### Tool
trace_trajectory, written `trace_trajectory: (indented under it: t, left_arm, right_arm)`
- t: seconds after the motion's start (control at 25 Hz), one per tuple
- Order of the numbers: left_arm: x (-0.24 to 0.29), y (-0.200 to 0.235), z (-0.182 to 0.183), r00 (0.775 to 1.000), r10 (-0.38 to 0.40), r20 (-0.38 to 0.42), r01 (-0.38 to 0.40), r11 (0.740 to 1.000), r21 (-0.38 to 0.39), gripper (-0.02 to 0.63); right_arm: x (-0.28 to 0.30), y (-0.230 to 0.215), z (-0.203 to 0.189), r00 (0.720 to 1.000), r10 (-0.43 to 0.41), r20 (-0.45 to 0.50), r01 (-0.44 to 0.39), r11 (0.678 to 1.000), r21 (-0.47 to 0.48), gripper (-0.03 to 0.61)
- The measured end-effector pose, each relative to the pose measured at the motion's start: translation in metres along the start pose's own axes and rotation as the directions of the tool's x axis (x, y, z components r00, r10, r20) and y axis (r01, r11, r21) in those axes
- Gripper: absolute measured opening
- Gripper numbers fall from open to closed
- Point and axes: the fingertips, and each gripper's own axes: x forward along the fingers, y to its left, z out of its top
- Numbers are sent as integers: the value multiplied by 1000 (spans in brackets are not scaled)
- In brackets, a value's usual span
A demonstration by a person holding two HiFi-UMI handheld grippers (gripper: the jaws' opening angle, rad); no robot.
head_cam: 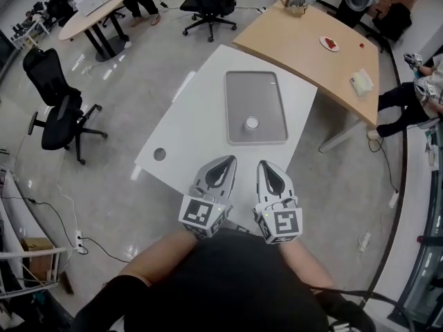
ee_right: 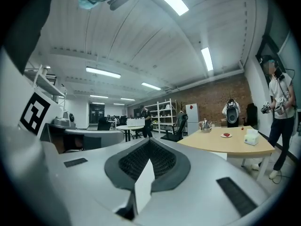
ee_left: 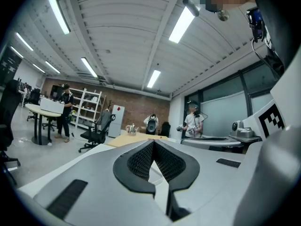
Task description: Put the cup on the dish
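A small white cup (head_cam: 251, 123) stands on a flat grey tray (head_cam: 239, 88) on the white table (head_cam: 194, 123); it shows only in the head view. Both grippers hover side by side at the table's near edge, well short of the tray. My left gripper (head_cam: 227, 160) is shut with nothing in it, and its tips meet in the left gripper view (ee_left: 153, 141). My right gripper (head_cam: 266, 164) is also shut and empty, its jaws together in the right gripper view (ee_right: 149, 142). Both point up and away, towards the room.
A wooden table (head_cam: 304, 40) stands behind the white one, with a small plate (head_cam: 329, 43) holding something red and a tissue box (head_cam: 360, 81). A black office chair (head_cam: 59, 109) stands to the left. A person (ee_right: 277, 98) stands at the right.
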Motion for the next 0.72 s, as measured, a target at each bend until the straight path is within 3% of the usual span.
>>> trace_trajectory:
  t: [0.72]
  left_arm:
    - [-10,-6,0,1000,-11,5,11,1000,14,5]
  right_arm:
    - [4,23,3,998,60,-12,-60,998,15,12]
